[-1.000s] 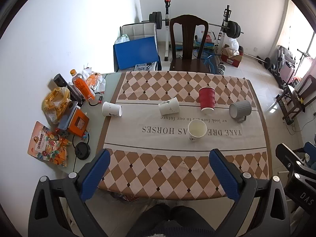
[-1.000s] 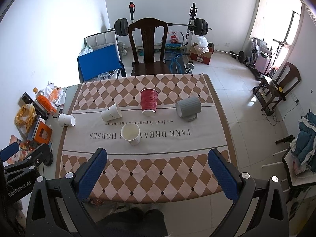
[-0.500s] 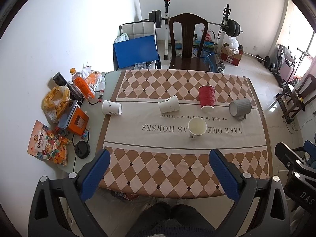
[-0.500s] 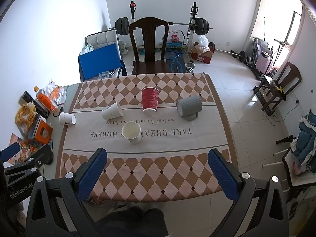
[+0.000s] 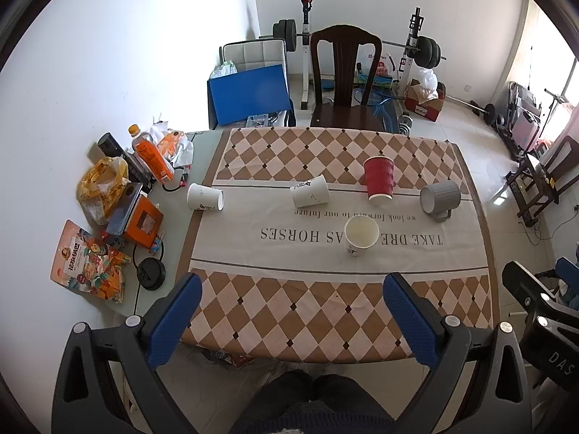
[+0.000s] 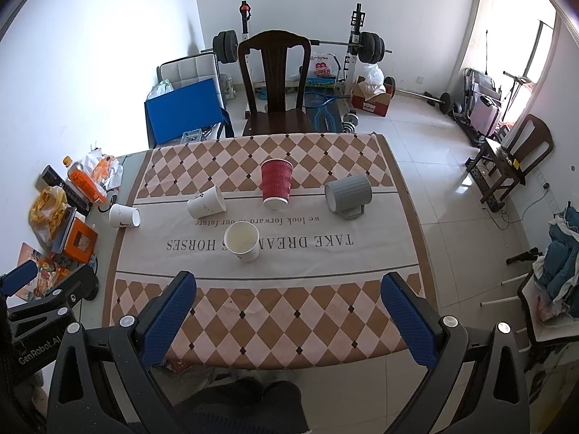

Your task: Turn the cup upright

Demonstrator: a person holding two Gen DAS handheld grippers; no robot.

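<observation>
On the checkered tablecloth [image 5: 325,311] a red ribbed paper cup [image 5: 378,180] [image 6: 276,183] stands upside down. A grey mug [image 5: 439,197] [image 6: 348,193] lies on its side at the right. Two white paper cups lie on their sides, one mid-table [image 5: 309,191] [image 6: 206,202] and one at the cloth's left edge [image 5: 205,197] [image 6: 124,215]. A third white cup [image 5: 360,234] [image 6: 243,240] stands upright. My left gripper [image 5: 293,314] and right gripper [image 6: 289,311] are both open, empty, high above the table's near edge.
Snack bags, an orange bottle [image 5: 150,155] and boxes crowd the table's left side. A dark wooden chair [image 5: 343,83] stands behind the table, with weight equipment beyond. The other gripper shows at each view's edge [image 5: 542,311] [image 6: 43,311].
Both grippers have drawn back and up very slightly; the table looks marginally smaller. No cup has moved.
</observation>
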